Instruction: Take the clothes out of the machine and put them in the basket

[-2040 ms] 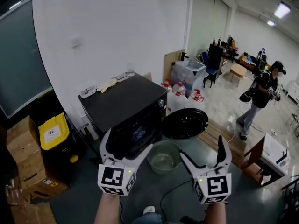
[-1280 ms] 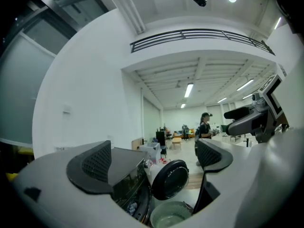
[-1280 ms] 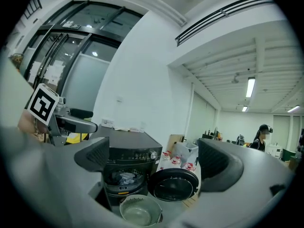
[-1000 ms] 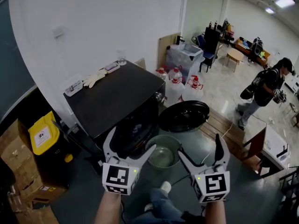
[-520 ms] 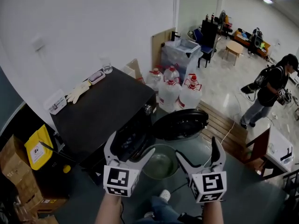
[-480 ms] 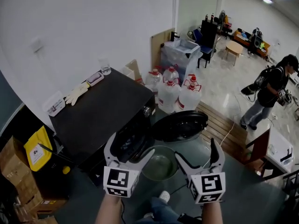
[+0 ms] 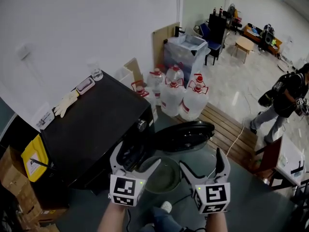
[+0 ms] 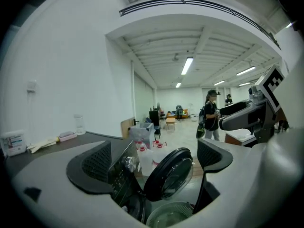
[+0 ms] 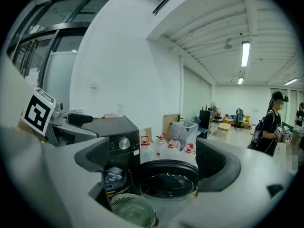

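The black washing machine point(image 7: 91, 129) stands at the left with its round door point(image 7: 183, 135) swung open to the right. In the right gripper view, clothes point(image 9: 113, 176) show inside the drum. A grey-green basket point(image 7: 163, 175) sits on the floor below the door. My left gripper point(image 7: 136, 156) hovers open in front of the drum opening, nothing between its jaws. Beside it, the right gripper point(image 7: 201, 158) is open and empty over the basket's right rim. The basket point(image 9: 133, 210) looks empty.
Large water bottles point(image 7: 186, 98) and a clear plastic box point(image 7: 186, 50) stand behind the door. A wooden pallet point(image 7: 227, 129) lies to the right. A yellow bin point(image 7: 31, 158) and cardboard boxes point(image 7: 9, 178) sit left of the machine. White gloves point(image 7: 65, 103) lie on top. A person point(image 7: 285, 100) walks at far right.
The view has shifted closer and more over the machine's top. Both grippers stay open and empty in front of the drum. The person at the right has walked further right.
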A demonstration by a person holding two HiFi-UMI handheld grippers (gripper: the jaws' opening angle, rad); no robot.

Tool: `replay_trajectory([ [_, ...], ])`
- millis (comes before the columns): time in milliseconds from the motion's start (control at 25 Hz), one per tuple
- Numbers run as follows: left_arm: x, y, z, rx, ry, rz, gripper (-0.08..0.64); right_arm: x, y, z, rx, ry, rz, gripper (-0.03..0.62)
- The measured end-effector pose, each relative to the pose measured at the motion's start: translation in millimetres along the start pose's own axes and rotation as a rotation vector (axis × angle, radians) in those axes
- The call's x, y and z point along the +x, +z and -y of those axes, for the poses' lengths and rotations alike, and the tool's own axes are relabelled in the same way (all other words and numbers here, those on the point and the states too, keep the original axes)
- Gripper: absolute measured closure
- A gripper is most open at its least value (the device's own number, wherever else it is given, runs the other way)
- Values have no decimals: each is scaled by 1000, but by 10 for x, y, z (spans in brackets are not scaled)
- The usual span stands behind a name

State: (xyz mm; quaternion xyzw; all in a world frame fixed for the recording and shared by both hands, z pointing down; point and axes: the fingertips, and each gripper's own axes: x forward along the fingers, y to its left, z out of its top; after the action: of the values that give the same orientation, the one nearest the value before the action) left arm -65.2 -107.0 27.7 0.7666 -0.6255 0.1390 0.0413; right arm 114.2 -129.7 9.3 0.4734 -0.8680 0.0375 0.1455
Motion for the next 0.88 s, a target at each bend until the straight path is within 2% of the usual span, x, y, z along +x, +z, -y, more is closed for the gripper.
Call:
replay_trajectory([
  [120, 184, -155, 50, 20, -5, -39, -6, 152, -112, 46, 3, 15, -16, 29],
  [280, 372, -378, 136, 3, -14, -75, -6, 323, -274, 32, 7, 41, -37, 29],
  [560, 557, -760, 319, 13, -66, -137, -6, 500, -712, -59, 21, 65, -84, 29],
  [680, 620, -944, 389, -18, -103, -163, -6, 530, -929, -77, 47, 62, -107, 29],
  [880, 696, -1307, 415, -65, -118, -199, -6, 572, -1282, -98, 83, 48, -145, 29],
])
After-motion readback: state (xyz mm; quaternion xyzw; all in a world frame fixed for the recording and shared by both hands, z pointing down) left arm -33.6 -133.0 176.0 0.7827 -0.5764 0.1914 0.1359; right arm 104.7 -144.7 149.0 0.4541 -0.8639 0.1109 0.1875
